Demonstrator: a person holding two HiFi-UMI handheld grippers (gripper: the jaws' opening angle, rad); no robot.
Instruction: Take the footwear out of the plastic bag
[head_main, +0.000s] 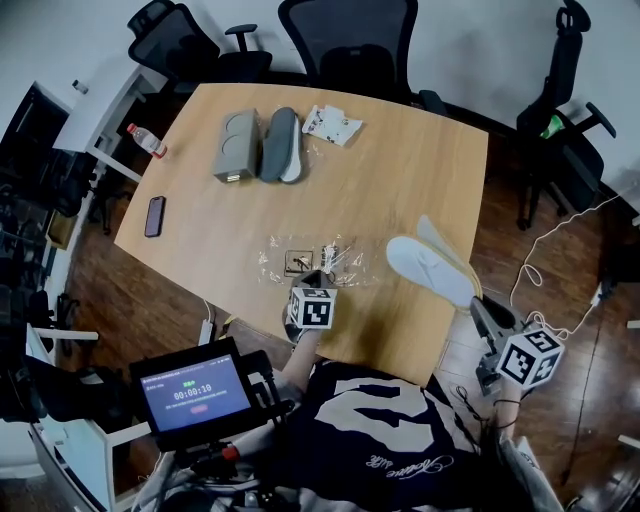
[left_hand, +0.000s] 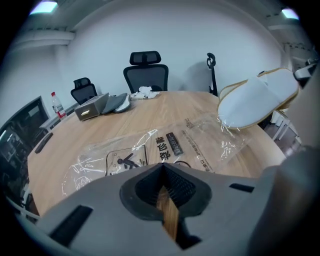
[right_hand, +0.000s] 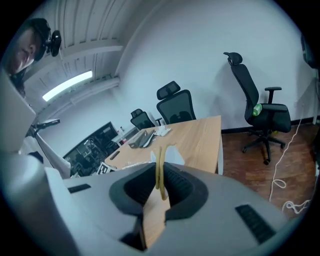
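Observation:
A pair of white slippers (head_main: 430, 268) hangs over the table's right front edge, outside the bag. My right gripper (head_main: 474, 300) is shut on their heel end; in the right gripper view their thin yellowish rims (right_hand: 160, 170) stand pinched between the jaws. The clear plastic bag (head_main: 310, 262) lies flat on the wooden table (head_main: 400, 180), printed side up. My left gripper (head_main: 313, 278) sits at the bag's near edge with its jaws closed on it. The left gripper view shows the bag (left_hand: 150, 150) spread ahead and the slippers (left_hand: 255, 102) raised at the right.
At the table's far side lie a grey box (head_main: 236, 146), a grey slipper pair (head_main: 281, 143) and a crumpled wrapper (head_main: 330, 125). A phone (head_main: 154, 215) and a bottle (head_main: 147, 140) are at the left. Office chairs (head_main: 350, 45) ring the table; a white cable (head_main: 545, 270) lies on the floor.

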